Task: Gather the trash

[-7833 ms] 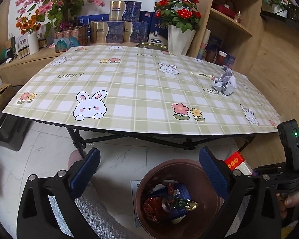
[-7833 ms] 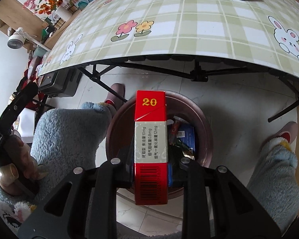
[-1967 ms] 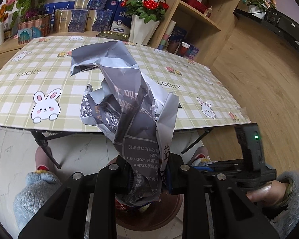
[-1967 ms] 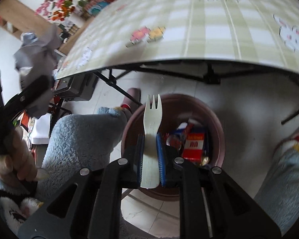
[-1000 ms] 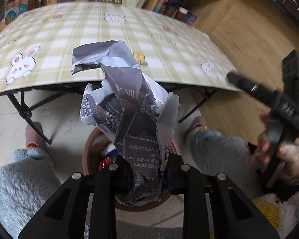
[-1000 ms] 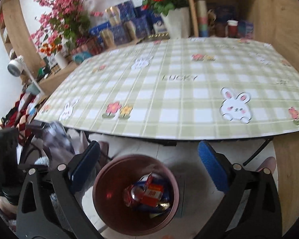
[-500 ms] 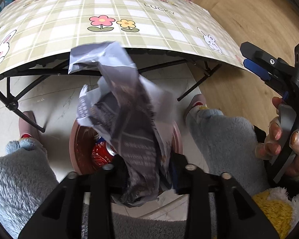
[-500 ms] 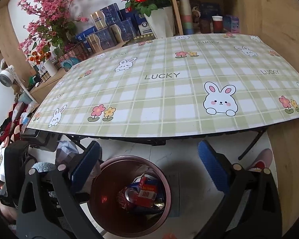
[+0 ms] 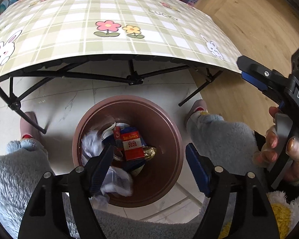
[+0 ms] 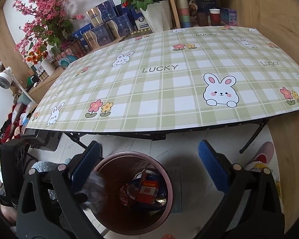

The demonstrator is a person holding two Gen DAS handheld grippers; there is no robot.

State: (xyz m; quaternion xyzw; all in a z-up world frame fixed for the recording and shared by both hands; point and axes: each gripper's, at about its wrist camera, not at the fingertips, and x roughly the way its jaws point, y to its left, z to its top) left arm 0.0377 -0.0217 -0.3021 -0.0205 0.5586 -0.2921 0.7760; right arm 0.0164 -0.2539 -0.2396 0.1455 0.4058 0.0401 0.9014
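- The left hand-held gripper (image 9: 149, 165) is wide open and holds nothing, above the round brown plastic bin (image 9: 169, 131).
- The crumpled grey newspaper (image 9: 117, 181) lies in the bin, its long axis unclear.
- The right hand-held gripper (image 10: 149, 163) is wide open, empty.

Left gripper (image 9: 149, 165): black frame, blue-padded fingers spread wide, nothing held, directly above the round brown bin (image 9: 169, 123). Right gripper (image 10: 149, 167): likewise spread, unloaded, above the same bin.

The left wrist view looks steeply down, close above the brown bin (image 9: 127, 103) beside the bench's near edge (image 9: 117, 56). The right wrist view faces more level across the bench (image 10: 169, 83); both share the bin (image 10: 133, 157).
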